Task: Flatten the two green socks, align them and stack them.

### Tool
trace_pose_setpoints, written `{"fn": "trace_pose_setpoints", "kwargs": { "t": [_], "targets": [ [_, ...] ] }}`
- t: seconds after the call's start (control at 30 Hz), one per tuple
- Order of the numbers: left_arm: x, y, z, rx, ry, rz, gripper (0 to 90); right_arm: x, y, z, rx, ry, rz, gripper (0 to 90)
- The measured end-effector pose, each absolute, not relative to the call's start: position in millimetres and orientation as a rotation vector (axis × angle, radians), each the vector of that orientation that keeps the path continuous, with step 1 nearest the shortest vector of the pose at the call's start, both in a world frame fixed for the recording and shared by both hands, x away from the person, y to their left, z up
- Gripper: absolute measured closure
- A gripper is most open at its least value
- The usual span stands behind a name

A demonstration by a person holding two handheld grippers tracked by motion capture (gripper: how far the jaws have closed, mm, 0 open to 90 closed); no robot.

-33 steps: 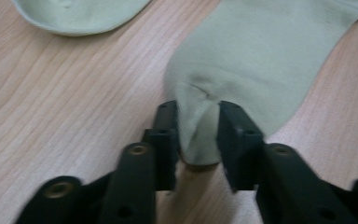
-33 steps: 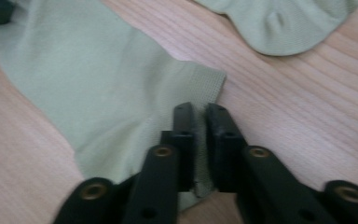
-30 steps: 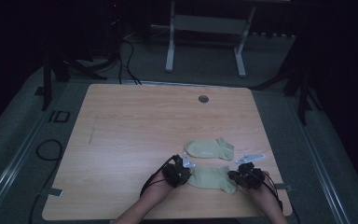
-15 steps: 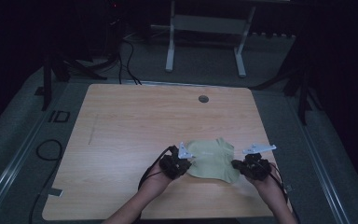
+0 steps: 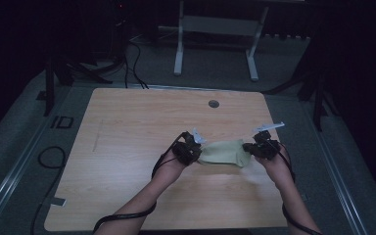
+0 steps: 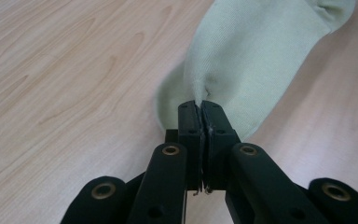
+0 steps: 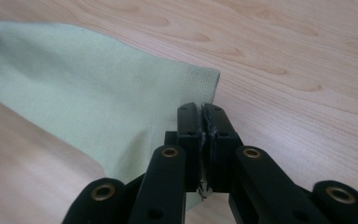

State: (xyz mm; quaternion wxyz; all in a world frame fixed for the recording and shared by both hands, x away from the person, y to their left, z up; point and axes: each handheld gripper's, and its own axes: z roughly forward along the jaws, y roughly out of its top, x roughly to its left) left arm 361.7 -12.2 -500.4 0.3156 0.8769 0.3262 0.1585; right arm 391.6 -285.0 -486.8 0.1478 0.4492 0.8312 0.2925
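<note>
So a pale green sock [image 5: 223, 152] is being held stretched between the two grippers over the wooden table [image 5: 127, 147]. The left gripper [image 5: 190, 148] is being kept clamped right down on one end, with the fabric bunching into a little pucker just past its fingertips [image 6: 189, 112]. The right gripper [image 5: 260, 147] is being squeezed tight on the ribbed cuff end, the hem sitting right at its fingertips [image 7: 214, 116]. From each pair of fingers the sock is being pulled away toward the other hand. Whether it's touching the table can't be told.
</note>
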Motion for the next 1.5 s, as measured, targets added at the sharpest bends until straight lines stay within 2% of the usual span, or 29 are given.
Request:
{"fn": "trace_pose_setpoints", "kwargs": {
  "t": [0.27, 0.5, 0.57, 0.6, 0.63, 0.73, 0.93, 1.03, 1.07, 1.2, 1.27, 1.37, 1.5],
  "targets": [
    [373.5, -19.1, -521.8, 2.348, 0.886, 0.371, 87.2, 409.8, -288.5, -509.1, 1.399, 2.433, 0.788, 86.1],
    [378.3, -21.7, -533.9, 2.358, 0.889, 0.411, 86.3, 413.5, -285.6, -521.8, 1.393, 2.444, 0.741, 83.2],
    [380.9, -22.1, -537.1, 2.366, 0.893, 0.408, 72.9, 414.4, -284.1, -523.7, 1.387, 2.439, 0.743, 67.1],
    [382.3, -22.3, -539.1, 2.369, 0.902, 0.409, 65.6, 414.5, -283.1, -524.5, 1.387, 2.448, 0.744, 66.4],
    [382.3, -22.3, -539.1, 2.369, 0.902, 0.409, 62.1, 414.5, -283.1, -524.5, 1.387, 2.448, 0.744, 66.4],
    [385.1, -20.9, -542.1, 2.339, 0.923, 0.392, 57.3, 409.4, -280.7, -522.4, 1.360, 2.437, 0.771, 57.8],
    [383.1, -18.8, -539.5, 2.321, 0.943, 0.420, 48.3, 394.7, -280.8, -517.3, 1.320, 2.436, 0.829, 59.3],
    [379.9, -15.9, -536.3, 2.302, 0.945, 0.431, 47.0, 388.1, -282.8, -519.0, 1.316, 2.450, 0.867, 64.1],
    [378.9, -14.8, -535.1, 2.294, 0.945, 0.432, 47.8, 385.9, -283.6, -519.9, 1.315, 2.446, 0.873, 70.4],
    [370.6, -8.7, -528.7, 2.257, 0.939, 0.427, 50.0, 380.2, -285.8, -525.7, 1.335, 2.439, 0.910, 72.1],
    [363.9, -3.3, -526.2, 2.236, 0.936, 0.431, 48.4, 376.9, -286.5, -528.2, 1.336, 2.445, 0.924, 64.9],
    [356.2, 7.2, -526.0, 2.194, 0.957, 0.434, 47.6, 370.3, -288.5, -531.0, 1.333, 2.441, 0.944, 61.5],
    [348.5, 20.5, -532.4, 2.153, 0.981, 0.417, 42.0, 361.1, -290.4, -534.9, 1.305, 2.420, 0.978, 46.0]
  ]
}}
